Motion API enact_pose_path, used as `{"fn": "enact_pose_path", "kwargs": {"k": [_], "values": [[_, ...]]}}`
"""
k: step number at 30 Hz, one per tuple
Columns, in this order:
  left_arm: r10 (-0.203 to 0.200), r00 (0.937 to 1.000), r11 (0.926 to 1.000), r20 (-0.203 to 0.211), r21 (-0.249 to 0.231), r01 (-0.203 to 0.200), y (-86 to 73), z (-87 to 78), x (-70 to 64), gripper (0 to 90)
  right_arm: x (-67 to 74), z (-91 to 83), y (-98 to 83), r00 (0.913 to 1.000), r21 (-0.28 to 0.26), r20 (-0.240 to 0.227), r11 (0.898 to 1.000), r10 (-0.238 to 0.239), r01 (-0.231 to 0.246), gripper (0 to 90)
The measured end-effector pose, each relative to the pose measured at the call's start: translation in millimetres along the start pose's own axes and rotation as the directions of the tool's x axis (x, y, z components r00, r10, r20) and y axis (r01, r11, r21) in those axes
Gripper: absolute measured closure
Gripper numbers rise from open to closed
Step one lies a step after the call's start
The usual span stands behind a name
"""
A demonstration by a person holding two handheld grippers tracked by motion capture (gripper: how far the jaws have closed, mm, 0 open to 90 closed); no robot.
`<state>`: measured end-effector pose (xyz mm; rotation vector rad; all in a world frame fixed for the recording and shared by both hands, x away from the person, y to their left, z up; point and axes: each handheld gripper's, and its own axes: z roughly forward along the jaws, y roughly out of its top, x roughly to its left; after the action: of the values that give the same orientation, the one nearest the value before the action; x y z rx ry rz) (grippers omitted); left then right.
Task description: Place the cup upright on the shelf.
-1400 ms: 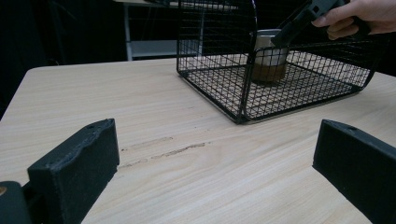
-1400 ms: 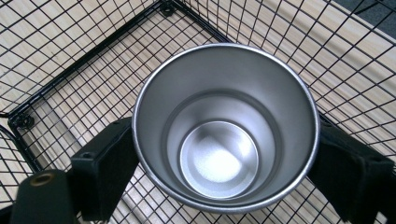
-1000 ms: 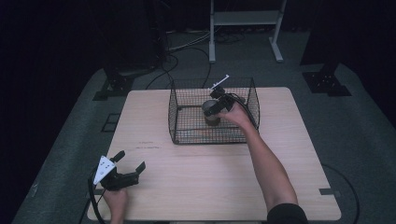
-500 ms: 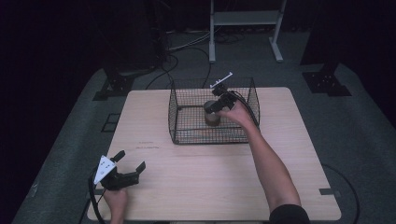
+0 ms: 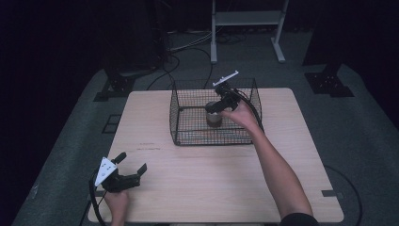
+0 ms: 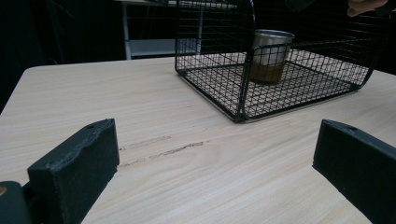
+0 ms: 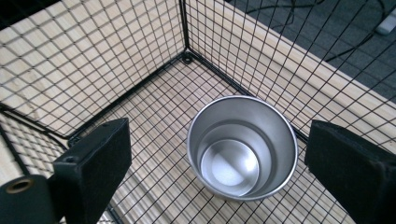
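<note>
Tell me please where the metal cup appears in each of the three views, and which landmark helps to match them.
High view: the metal cup stands inside the wire basket, right of its middle, under the right claw.
Left gripper view: upper right of centre, behind the mesh.
Right gripper view: lower centre, upright and empty, between the open jaws.
Shared landmark: the wire basket.

Cup [image 5: 214, 117] upright in basket [image 5: 188, 136], on table [image 5: 211, 174].

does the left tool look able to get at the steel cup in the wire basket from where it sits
Probably not as things stand. The left tool rests at the table's near edge, far from the steel cup, and the wire basket has mesh walls facing it; it would have to come in over the open top.
</note>
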<state>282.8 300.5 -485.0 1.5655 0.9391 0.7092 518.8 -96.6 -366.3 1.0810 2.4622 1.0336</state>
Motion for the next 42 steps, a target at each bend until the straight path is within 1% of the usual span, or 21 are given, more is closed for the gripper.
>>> {"fn": "enact_pose_path", "kwargs": {"k": [3, 4, 7, 11, 12, 13, 14, 17, 19, 22, 23, 26, 29, 34, 37, 40, 42], "values": [[0.001, 1.0000, 1.0000, -0.001, 0.003, -0.001, 0.0, 0.3, -0.2, 0.0, 3.1, -8.5, -3.8, 0.9999, -0.020, -0.009, 1.000, -0.004, 0.004, 6.7], [0.001, 1.0000, 1.0000, -0.001, 0.003, -0.001, 0.1, 0.1, -0.4, 0.0, 3.7, -10.0, -4.6, 0.9999, -0.017, -0.016, 1.000, 0.002, -0.002, 6.7], [0.002, 1.0000, 1.0000, -0.002, 0.001, -0.002, 0.0, 0.5, -0.4, 0.0, 6.4, -17.6, -8.8, 0.9995, -0.029, -0.032, 1.000, -0.006, 0.005, 6.7], [0.009, 1.0000, 0.9999, 0.001, 0.010, -0.009, 0.1, 0.5, -1.1, 0.0, 11.6, -30.2, -12.9, 0.9991, -0.034, -0.040, 0.999, -0.012, 0.011, 6.7], [0.009, 1.0000, 0.9999, 0.001, 0.010, -0.009, 0.1, 0.5, -1.1, 0.0, 11.6, -30.2, -12.9, 0.9991, -0.034, -0.040, 0.999, -0.012, 0.011, 6.7], [0.009, 1.0000, 0.9999, 0.001, 0.009, -0.009, 0.1, 0.6, -1.3, 0.0, 12.5, -35.9, -15.2, 0.9989, -0.042, -0.037, 0.999, -0.027, 0.025, 6.8], [0.009, 1.0000, 0.9999, 0.001, 0.009, -0.009, 0.1, 0.6, -1.3, 0.0, 12.5, -35.9, -15.2, 0.9989, -0.042, -0.037, 0.999, -0.027, 0.025, 6.8], [0.009, 1.0000, 0.9999, 0.001, 0.010, -0.009, 0.1, 0.8, -1.1, 0.0, 13.1, -45.0, -18.6, 0.9984, -0.067, -0.054, 0.998, -0.021, 0.017, 7.0], [0.009, 1.0000, 0.9999, 0.001, 0.008, -0.009, 0.0, 1.1, -1.2, 0.0, 13.1, -51.9, -22.3, 0.9981, -0.077, -0.055, 0.997, -0.027, 0.022, 7.0], [0.011, 0.9999, 0.9999, 0.001, 0.010, -0.011, 0.1, 1.4, -1.4, 0.0, 13.7, -55.0, -25.4, 0.9981, -0.074, -0.052, 0.997, -0.034, 0.030, 7.0], [0.012, 0.9999, 0.9999, 0.002, 0.010, -0.012, 0.1, 1.6, -1.6, 0.0, 15.1, -56.8, -28.6, 0.9976, -0.068, -0.050, 0.997, -0.049, 0.045, 7.0], [0.013, 0.9999, 0.9999, 0.002, 0.010, -0.013, 0.1, 1.6, -1.6, 0.0, 16.0, -59.2, -31.8, 0.9971, -0.071, -0.054, 0.996, -0.053, 0.049, 7.0], [0.012, 0.9999, 0.9999, 0.002, 0.010, -0.012, 0.1, 1.5, -1.7, 0.0, 17.6, -61.4, -39.1, 0.9965, -0.063, -0.053, 0.996, -0.065, 0.061, 7.1], [0.014, 0.9999, 0.9998, 0.002, 0.011, -0.014, 0.1, 1.4, -1.9, 0.0, 17.4, -64.4, -47.6, 0.9962, -0.067, -0.062, 0.996, -0.061, 0.057, 7.0], [0.014, 0.9999, 0.9998, 0.000, 0.011, -0.014, 0.1, 1.5, -1.9, 0.0, 18.8, -69.9, -56.2, 0.9959, -0.066, -0.055, 0.996, -0.072, 0.068, 7.2], [0.014, 0.9999, 0.9998, 0.000, 0.011, -0.014, 0.1, 1.4, -2.1, 0.0, 19.6, -73.6, -60.2, 0.9962, -0.064, -0.057, 0.996, -0.066, 0.062, 7.2], [0.015, 0.9999, 0.9998, -0.001, 0.012, -0.015, 0.1, 1.5, -2.2, 0.0, 19.7, -76.6, -63.1, 0.9958, -0.074, -0.061, 0.995, -0.068, 0.064, 7.2]]}}
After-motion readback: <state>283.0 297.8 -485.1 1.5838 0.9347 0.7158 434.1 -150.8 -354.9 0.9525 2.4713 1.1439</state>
